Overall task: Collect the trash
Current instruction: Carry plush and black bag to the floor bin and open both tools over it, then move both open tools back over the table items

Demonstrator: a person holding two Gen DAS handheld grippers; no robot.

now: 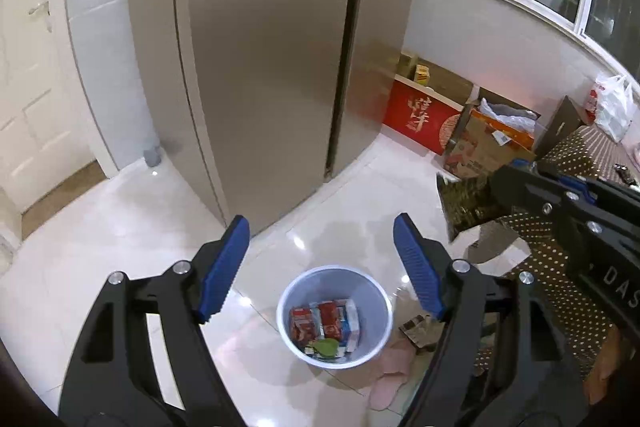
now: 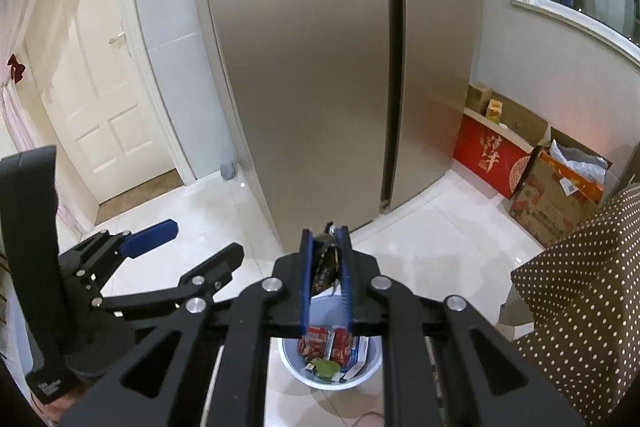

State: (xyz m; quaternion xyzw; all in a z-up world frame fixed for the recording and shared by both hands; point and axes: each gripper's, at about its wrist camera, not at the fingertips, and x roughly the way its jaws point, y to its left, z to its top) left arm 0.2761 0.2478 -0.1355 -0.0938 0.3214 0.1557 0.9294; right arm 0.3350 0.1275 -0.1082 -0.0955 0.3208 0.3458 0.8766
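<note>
A round white plastic waste bin (image 1: 334, 315) stands on the glossy pale tiled floor (image 1: 120, 227), its smooth wall tapering toward the base. Inside lie flattened red-and-white cartons (image 1: 326, 321) with glossy printed faces, and a limp green leaf (image 1: 325, 346) rests on them at the near side. Beyond the bin rises a tall brushed-metal refrigerator (image 1: 272, 47) with two doors. At the far right sit a red printed box (image 1: 420, 119) and an open brown cardboard box (image 1: 486, 143) against the wall.

The left gripper (image 1: 320, 267) hangs above the bin, tilted downward, its blue ribbed pads (image 1: 222, 271) spread wide and holding nothing. The right gripper (image 2: 327, 279) is poised over the bin's far rim, pointing forward and down, its jaws clenched on a crinkled dark patterned wrapper (image 2: 326, 261) that stands on edge between the pads. In the left wrist view the wrapper shows as a flat, shiny sheet at the right, near a brown cloth with white dots (image 1: 560, 267).
</note>
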